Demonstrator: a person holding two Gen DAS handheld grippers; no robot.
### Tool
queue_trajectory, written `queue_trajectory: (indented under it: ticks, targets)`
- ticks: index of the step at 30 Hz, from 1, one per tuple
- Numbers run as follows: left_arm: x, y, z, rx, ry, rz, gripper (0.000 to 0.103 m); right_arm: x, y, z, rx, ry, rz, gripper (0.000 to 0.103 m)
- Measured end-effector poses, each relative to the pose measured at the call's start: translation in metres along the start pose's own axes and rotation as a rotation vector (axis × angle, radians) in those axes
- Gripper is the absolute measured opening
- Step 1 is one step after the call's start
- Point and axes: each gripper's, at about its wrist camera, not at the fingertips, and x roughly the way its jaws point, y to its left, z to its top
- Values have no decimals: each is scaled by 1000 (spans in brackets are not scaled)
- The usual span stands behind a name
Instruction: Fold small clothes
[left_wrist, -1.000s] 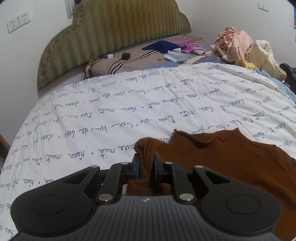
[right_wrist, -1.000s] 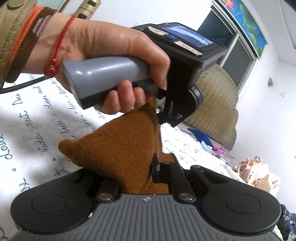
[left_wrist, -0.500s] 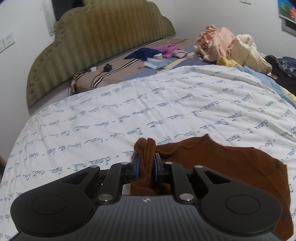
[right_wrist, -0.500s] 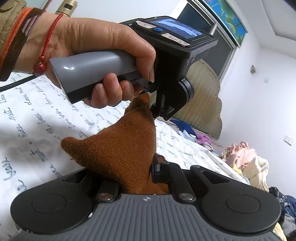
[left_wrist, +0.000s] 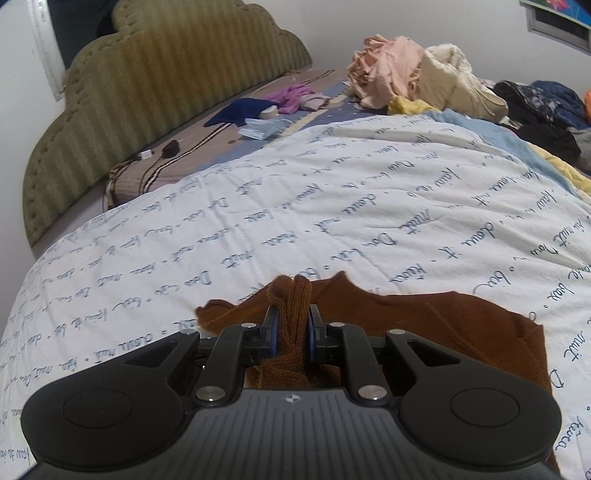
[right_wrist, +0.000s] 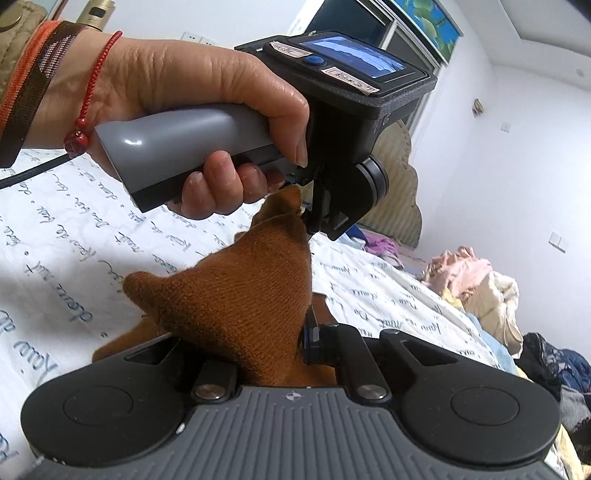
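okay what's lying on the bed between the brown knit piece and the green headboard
In the left wrist view, mostly bare script-printed white duvet lies beyond the brown knit garment. Nearer the headboard, a striped blanket carries a cable and small clothes.

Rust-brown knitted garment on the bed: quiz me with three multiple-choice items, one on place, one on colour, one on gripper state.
1. Where does the rust-brown knitted garment lie?
A. on the white quilt printed with blue script
B. on the olive headboard
C. on the floor

2. What colour is the cord around the wrist of the person's hand?
A. green
B. red
C. white

3. How is the left gripper?
A. open above the bed
B. shut on nothing
C. shut on the garment

Answers:
1 A, the garment spreads over the white quilt printed with blue script.
2 B, a red cord with a bead circles the wrist of the person's hand.
3 C, the left gripper pinches a bunched fold between its blue pads.
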Motion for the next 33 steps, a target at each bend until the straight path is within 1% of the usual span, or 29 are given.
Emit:
queue_trajectory:
  ticks: [6,16,21,25,27,29,30,31,32,33]
  targets:
    - [9,-25,3,27,14,-22,14,1,-12,-12,30,27,-13,13]
    - [28,-67,5,76,41,-55,14,0,-27,-34,115,83,-5,13]
    - [36,-84,2,107,58,-67,14,2,-36,-41,174,108,17,13]
    - [43,-90,3,99,78,-101,18,4,-41,-47,235,131,45,13]
    - [43,-92,3,91,76,-131,20,4,-45,-50,265,142,61,13]
    - [41,-92,5,78,67,-157,25,5,-48,-52,298,153,75,14]
    - [40,-91,7,67,63,-169,36,6,-49,-53,316,159,83,14]
    - [39,-90,9,53,60,-180,54,6,-51,-55,337,166,93,15]
    - [38,-88,11,34,52,-191,66,7,-52,-56,358,174,102,16]
    - [35,-85,12,11,36,-194,83,8,-54,-57,382,180,113,16]
